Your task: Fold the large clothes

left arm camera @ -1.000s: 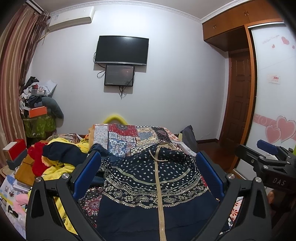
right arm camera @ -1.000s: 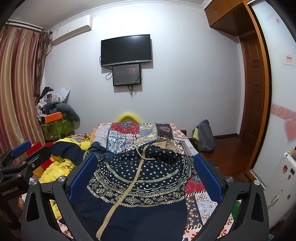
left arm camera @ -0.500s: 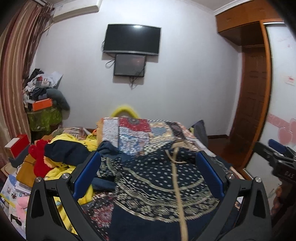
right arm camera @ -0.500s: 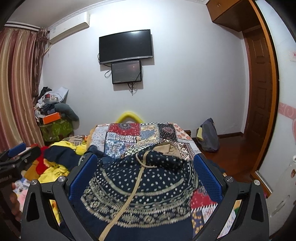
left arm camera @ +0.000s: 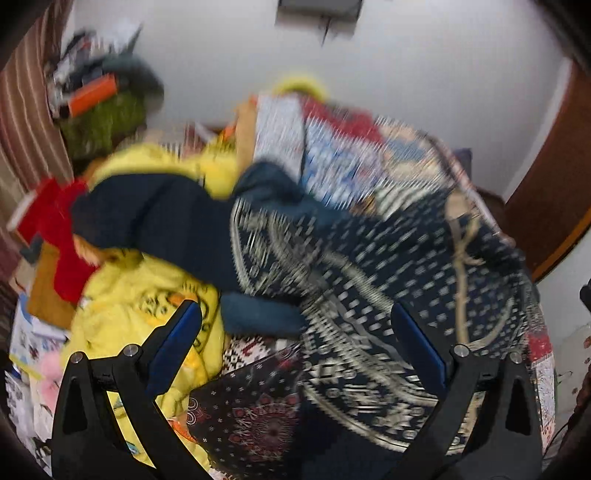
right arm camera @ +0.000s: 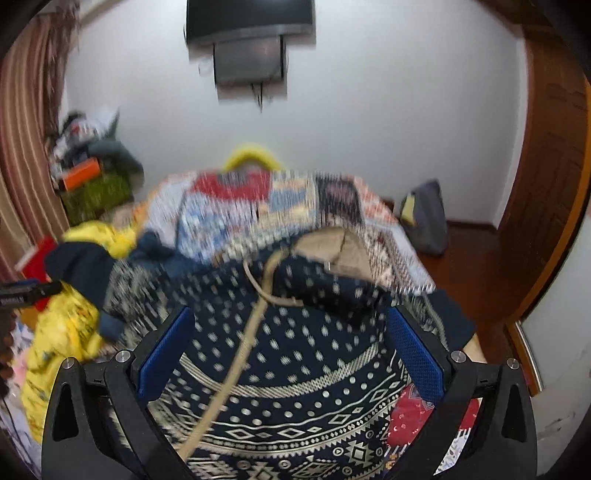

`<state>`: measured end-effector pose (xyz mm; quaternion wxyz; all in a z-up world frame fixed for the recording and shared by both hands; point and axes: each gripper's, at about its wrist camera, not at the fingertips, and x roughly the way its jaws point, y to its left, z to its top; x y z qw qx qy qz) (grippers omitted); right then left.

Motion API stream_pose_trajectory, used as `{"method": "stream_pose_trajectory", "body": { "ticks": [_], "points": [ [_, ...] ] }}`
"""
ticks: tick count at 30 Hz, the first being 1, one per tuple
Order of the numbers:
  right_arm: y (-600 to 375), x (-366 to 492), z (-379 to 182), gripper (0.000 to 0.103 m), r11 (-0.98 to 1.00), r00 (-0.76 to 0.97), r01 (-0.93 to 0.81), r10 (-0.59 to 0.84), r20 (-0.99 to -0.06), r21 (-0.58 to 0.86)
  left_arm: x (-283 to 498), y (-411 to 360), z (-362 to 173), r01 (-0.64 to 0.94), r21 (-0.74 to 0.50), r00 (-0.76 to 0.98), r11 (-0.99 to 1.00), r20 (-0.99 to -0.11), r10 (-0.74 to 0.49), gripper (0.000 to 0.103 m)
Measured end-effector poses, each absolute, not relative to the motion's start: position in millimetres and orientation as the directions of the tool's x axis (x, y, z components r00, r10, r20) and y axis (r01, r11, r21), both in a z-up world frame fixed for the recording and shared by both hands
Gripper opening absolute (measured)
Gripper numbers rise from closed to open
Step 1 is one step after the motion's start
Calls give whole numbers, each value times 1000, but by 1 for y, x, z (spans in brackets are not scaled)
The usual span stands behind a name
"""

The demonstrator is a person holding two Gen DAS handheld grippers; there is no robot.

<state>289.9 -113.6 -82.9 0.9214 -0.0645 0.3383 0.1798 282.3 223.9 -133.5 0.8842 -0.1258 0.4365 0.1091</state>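
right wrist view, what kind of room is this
Most likely a home bedroom. A bed with a patchwork cover fills the middle, a TV hangs on the wall above it, and loose clothes are piled at the left by the curtain.

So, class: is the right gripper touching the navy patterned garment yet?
Cannot tell. In the right wrist view the right gripper stands open over the navy patterned garment, but blur and angle hide any gap or contact.
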Motion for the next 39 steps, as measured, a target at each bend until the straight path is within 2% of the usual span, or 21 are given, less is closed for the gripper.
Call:
{"method": "stream_pose_trajectory", "body": {
  "ticks": [6, 10, 15, 17, 19, 26, 28, 30, 36, 39],
  "points": [
    [-100, 327, -136, 102, 915, 579, -402, 246, -777, -10, 307, 282, -195, -378, -244, 522, 893, -853, -13, 103],
    [-95, 347, -160, 101, 911, 531, -412, 234, -814, -7, 316, 315, -216, -432, -312, 527, 846, -849, -43, 102],
    [-91, 362, -176, 101, 911, 497, -411, 257, -829, 35, 329, 346, -233, -459, -348, 531, 817, -845, -61, 88],
    [-90, 367, -181, 99, 908, 477, -416, 272, -836, 59, 335, 355, -239, -467, -361, 529, 807, -845, -72, 86],
    [-89, 370, -184, 98, 907, 470, -415, 278, -838, 68, 341, 362, -246, -480, -375, 530, 793, -844, -79, 81],
    [-88, 372, -192, 98, 906, 465, -420, 262, -846, 49, 347, 381, -253, -594, -327, 491, 735, -871, 10, 29],
    [-90, 371, -191, 98, 906, 465, -421, 260, -847, 47, 345, 383, -251, -607, -330, 488, 723, -873, 10, 22],
    [-94, 368, -189, 98, 906, 466, -421, 260, -846, 47, 342, 380, -243, -610, -326, 492, 722, -871, 22, 11],
    [-110, 361, -176, 98, 911, 477, -409, 259, -840, 49, 347, 347, -190, -556, -182, 529, 811, -830, 177, 2],
    [-120, 357, -166, 98, 916, 497, -399, 261, -827, 49, 353, 310, -144, -492, -43, 586, 870, -755, 294, 2]
  ]
}}
